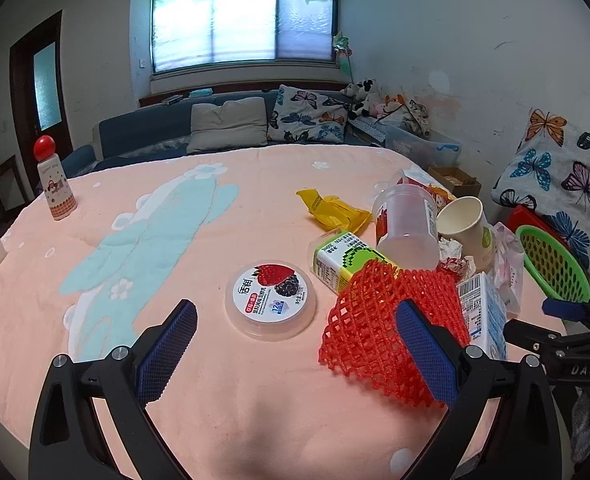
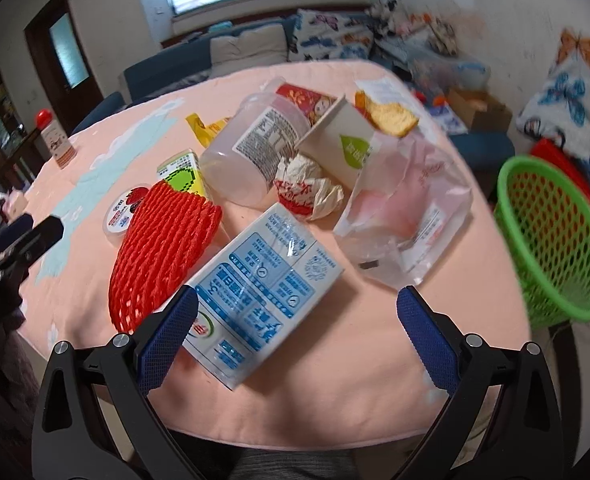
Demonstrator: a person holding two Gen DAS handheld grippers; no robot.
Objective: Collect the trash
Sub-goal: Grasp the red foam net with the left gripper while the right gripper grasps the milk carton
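Note:
Trash lies on a table under a pink cloth (image 1: 223,400). In the left wrist view my left gripper (image 1: 297,316) stands open just above the cloth. A round yogurt lid (image 1: 271,300) lies between its fingers. Its right finger overlaps a red foam net (image 1: 375,332). In the right wrist view my right gripper (image 2: 298,300) is open and holds nothing. Its left finger is at the edge of a blue-and-white milk carton (image 2: 263,276) lying flat. A green mesh basket (image 2: 555,240) stands off the table's right edge.
Behind the carton lie a clear plastic jar (image 2: 251,152), paper cup (image 2: 343,148), crumpled wrapper (image 2: 307,188), clear bag (image 2: 407,216), green carton (image 2: 183,172) and yellow wrapper (image 1: 335,210). A red-capped bottle (image 1: 55,184) stands far left. A sofa and cushions lie beyond.

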